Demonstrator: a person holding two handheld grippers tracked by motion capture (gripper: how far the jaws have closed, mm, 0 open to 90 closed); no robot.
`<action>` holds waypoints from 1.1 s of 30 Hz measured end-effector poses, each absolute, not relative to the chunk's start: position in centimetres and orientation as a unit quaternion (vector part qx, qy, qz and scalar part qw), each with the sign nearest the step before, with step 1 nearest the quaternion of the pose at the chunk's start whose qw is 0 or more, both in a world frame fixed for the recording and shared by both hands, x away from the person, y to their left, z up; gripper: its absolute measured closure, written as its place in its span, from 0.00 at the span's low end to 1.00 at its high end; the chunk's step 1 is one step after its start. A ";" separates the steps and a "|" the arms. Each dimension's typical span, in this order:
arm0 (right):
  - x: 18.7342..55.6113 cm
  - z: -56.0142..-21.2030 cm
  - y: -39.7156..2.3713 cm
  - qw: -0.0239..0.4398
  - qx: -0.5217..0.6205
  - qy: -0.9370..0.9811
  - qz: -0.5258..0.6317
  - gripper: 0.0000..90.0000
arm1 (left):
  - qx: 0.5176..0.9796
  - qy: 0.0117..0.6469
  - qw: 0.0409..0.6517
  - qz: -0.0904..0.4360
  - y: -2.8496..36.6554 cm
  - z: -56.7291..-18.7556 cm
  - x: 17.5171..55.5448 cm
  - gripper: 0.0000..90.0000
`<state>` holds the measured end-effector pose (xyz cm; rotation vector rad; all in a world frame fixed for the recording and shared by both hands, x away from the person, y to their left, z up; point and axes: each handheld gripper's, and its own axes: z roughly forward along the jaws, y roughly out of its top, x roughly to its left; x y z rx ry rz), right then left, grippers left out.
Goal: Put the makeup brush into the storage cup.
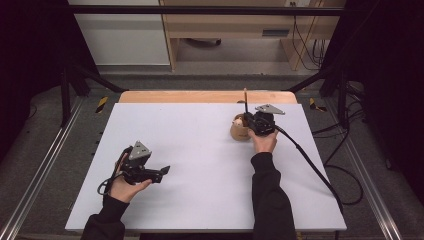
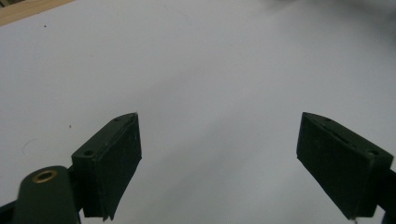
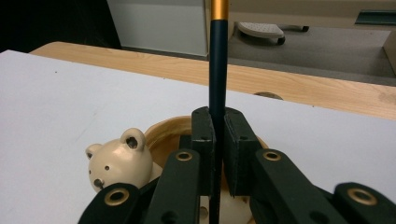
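My right gripper (image 1: 250,120) (image 3: 218,140) is shut on a dark blue pen (image 3: 218,65) (image 1: 245,99) with a gold band, holding it upright. The pen's lower end goes down into a round wooden holder (image 1: 239,131) (image 3: 163,133) at the back right of the table. A cream bear figure (image 3: 119,163) sits at the holder's rim. My left gripper (image 1: 163,172) (image 2: 219,154) rests in the person's hand at the front left. It is open, with bare white surface between its pads (image 2: 116,163).
A white sheet (image 1: 200,165) covers the table, with a strip of wooden tabletop (image 1: 200,96) showing along the far edge. A black cable (image 1: 310,165) trails from the right gripper across the right side. Beyond the table are a cabinet and dark frame bars.
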<state>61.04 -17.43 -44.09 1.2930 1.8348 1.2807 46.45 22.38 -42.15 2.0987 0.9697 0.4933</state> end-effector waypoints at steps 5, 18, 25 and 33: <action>61.0 -44.4 -17.3 0.274 0.481 0.685 0.474 0.93 | 0.822 0.379 0.379 0.193 22.4 -42.1 46.4 0.15; 60.6 -45.1 -17.7 0.279 0.486 0.685 0.466 0.90 | 0.822 0.380 0.379 0.192 22.2 -42.2 46.5 0.15; 60.1 -44.5 -18.2 0.288 0.476 0.685 0.471 0.87 | 0.822 0.380 0.378 0.191 22.2 -42.3 46.5 0.15; 58.6 -43.2 -18.9 0.299 0.467 0.682 0.476 0.77 | 0.823 0.381 0.377 0.191 22.1 -42.3 46.5 0.15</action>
